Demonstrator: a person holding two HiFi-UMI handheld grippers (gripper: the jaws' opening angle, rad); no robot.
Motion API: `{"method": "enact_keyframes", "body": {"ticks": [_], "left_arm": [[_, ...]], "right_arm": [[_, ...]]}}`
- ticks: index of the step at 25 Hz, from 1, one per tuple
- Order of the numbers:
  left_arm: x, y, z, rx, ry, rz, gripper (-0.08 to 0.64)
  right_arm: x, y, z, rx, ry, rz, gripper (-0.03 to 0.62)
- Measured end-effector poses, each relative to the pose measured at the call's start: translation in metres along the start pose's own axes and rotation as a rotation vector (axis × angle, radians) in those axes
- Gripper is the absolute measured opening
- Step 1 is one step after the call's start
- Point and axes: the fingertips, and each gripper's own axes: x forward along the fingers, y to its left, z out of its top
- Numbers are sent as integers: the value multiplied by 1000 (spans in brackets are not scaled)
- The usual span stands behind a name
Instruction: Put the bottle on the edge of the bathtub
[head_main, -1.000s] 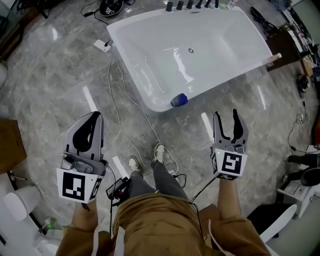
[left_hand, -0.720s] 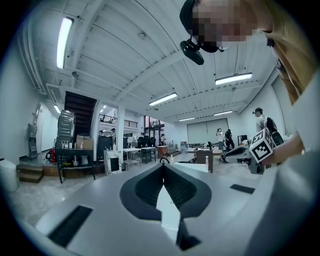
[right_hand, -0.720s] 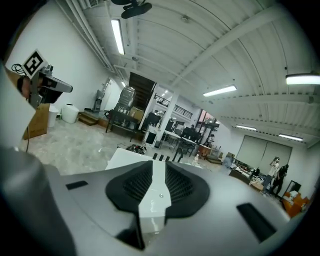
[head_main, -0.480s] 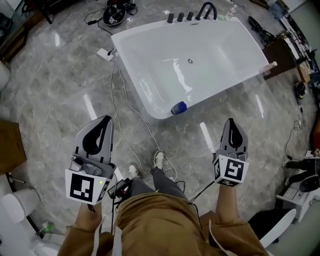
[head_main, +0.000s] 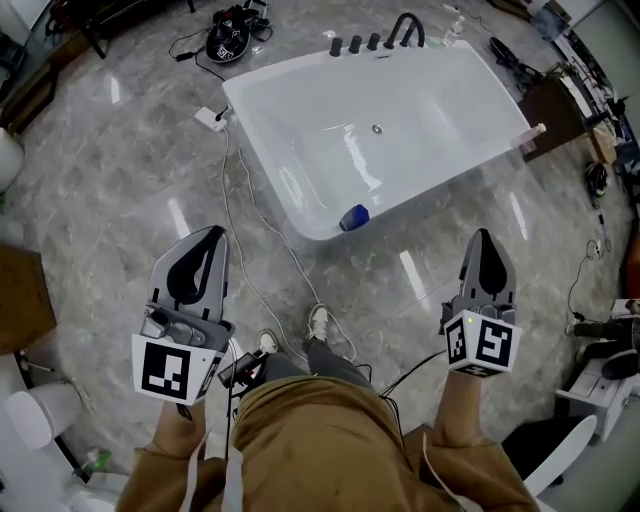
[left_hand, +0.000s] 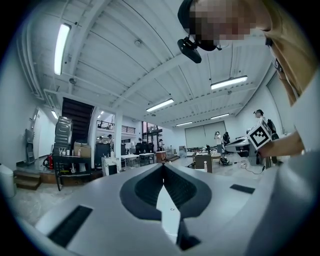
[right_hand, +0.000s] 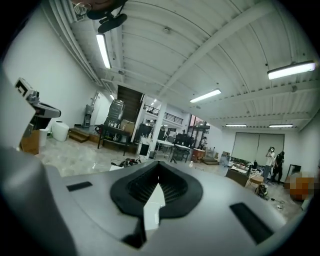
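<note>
At bathtub (head_main: 440, 105) near end: blue bottle (head_main: 353, 217), by the rim
left gripper (head_main: 212, 233): jaws together, empty, above floor (head_main: 120, 160)
right gripper (head_main: 485, 236): jaws together, empty

Colour findings, head view:

- Glossy white oval bathtub (head_main: 430, 90), upper centre: plain white all over, with pale glare streaks.
- Small blue bottle (head_main: 353, 217) inside the tub's lower end: solid deep blue.
- Polished stone floor (head_main: 120, 170): grey, marbled with lighter veining.
- Row of tap fittings (head_main: 370, 40) at the tub's top rim: black.
- Thin cable (head_main: 235, 215) left of the tub: white.
- Left gripper (head_main: 212, 234) and right gripper (head_main: 485, 238): pale grey shells, black inner pads.
- Marker cubes (head_main: 167, 372): white faces, black square patterns.
- Person's trousers (head_main: 310, 440), bottom centre: tan brown.
- Cardboard box (head_main: 20, 295), left edge: brown.
</note>
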Motion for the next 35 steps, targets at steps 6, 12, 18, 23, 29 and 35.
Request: {"method": "enact_keyframes", "body": {"ticks": [6, 12, 18, 23, 29, 35], "left_arm": [[-13, 0, 16, 27, -17, 7, 6], [-30, 1, 26, 31, -37, 21, 6], [-34, -1, 35, 34, -62, 7, 6], [-31, -8, 48, 37, -87, -21, 6], [-22, -16, 57, 49, -96, -65, 6], [-21, -22, 66, 57, -105, -85, 6]], "right_arm": [[-26, -8, 33, 38, -66, 3, 5], [-60, -10, 56, 62, -114, -10, 5], [-77, -6, 69, 77, -137, 1, 5], [-89, -5, 82, 73, -155, 5, 5], [-99, -6, 84, 64, -141, 0, 5], [-111, -11, 83, 69, -138, -12, 5]]}}
